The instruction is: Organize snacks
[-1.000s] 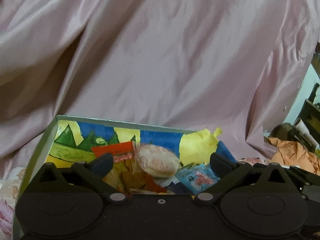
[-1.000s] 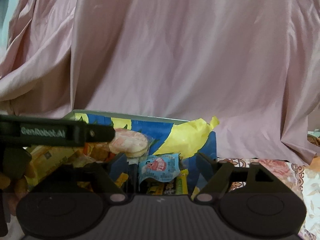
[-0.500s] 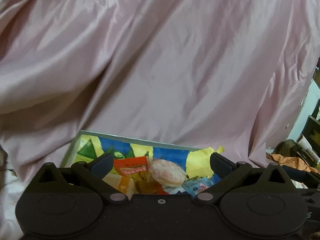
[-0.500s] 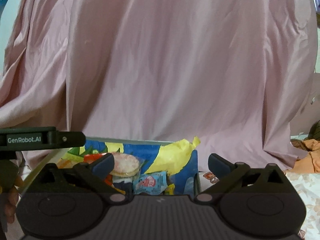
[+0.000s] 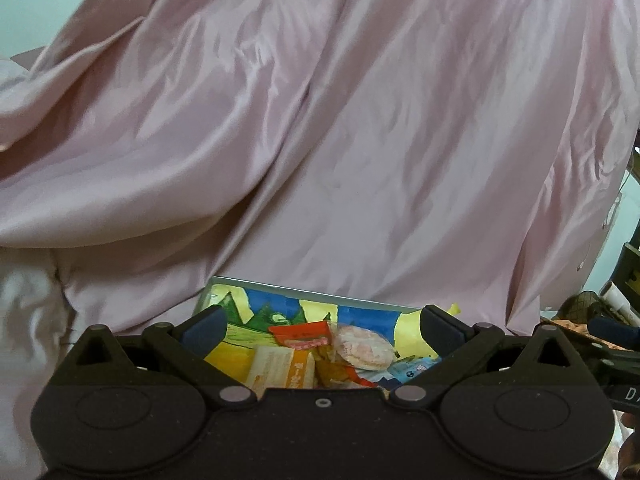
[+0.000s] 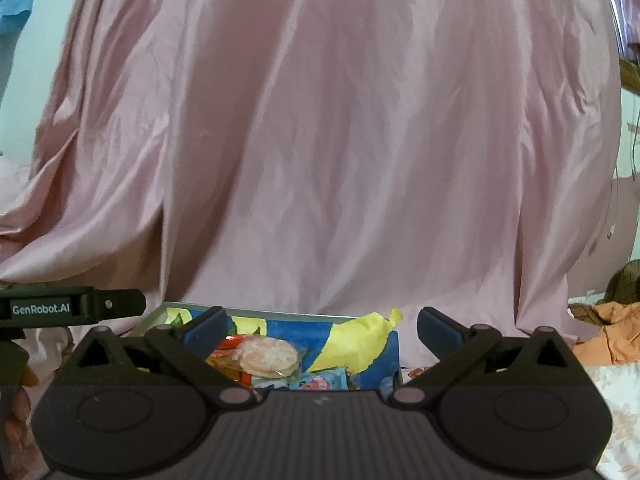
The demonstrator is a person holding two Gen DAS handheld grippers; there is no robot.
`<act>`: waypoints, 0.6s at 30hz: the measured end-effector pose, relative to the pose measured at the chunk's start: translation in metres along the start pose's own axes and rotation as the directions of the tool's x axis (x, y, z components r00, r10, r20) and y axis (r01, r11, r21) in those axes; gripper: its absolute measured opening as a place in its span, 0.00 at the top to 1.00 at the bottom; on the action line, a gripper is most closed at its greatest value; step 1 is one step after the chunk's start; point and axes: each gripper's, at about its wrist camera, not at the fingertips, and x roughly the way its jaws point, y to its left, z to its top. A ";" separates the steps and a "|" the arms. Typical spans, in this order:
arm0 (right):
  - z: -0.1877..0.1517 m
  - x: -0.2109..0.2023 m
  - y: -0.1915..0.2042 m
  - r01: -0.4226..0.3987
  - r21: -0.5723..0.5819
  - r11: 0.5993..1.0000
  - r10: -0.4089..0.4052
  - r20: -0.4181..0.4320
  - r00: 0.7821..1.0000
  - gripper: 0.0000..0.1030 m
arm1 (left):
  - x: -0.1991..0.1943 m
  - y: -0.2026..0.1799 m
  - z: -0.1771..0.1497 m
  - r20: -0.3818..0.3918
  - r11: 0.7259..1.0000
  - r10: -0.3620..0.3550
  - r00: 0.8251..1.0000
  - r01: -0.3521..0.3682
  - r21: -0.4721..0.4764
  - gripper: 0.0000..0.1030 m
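Snacks (image 5: 362, 346), seemingly wrapped wafers and packets, fill painted box (image 5: 280, 312); both tongs spread wide, empty.

Ahead of me a pink satin drape (image 6: 340, 140) hung in deep folds and filled most of both views. To its right I saw crumpled orange cloth (image 6: 608, 336) lying on a floral-print cover (image 6: 616, 408). A pale wall (image 5: 36, 12) showed at upper left.

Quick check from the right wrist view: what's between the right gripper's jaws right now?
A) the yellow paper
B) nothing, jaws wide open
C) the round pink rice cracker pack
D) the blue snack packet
B: the right gripper stands wide open and empty, with the round pink rice cracker pack lying beyond it in the colourful painted box.
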 end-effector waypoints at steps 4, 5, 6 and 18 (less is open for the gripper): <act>0.001 -0.015 0.009 -0.004 -0.014 1.000 0.004 0.010 1.000 0.00 | -0.012 0.004 -0.004 0.004 1.000 0.007 1.000 -0.007 0.001 0.01; 0.001 -0.018 0.011 -0.005 -0.019 1.000 0.005 0.011 1.000 0.00 | -0.015 0.005 -0.005 0.004 1.000 0.009 1.000 -0.009 0.001 0.01; 0.000 -0.021 0.013 -0.005 -0.024 1.000 0.006 0.014 1.000 0.00 | -0.019 0.007 -0.007 0.004 1.000 0.010 1.000 -0.010 0.000 0.01; -0.018 -0.066 0.035 -0.002 -0.104 0.995 0.012 0.088 0.996 0.00 | -0.062 0.024 -0.028 0.017 1.000 0.024 1.000 -0.024 -0.014 0.01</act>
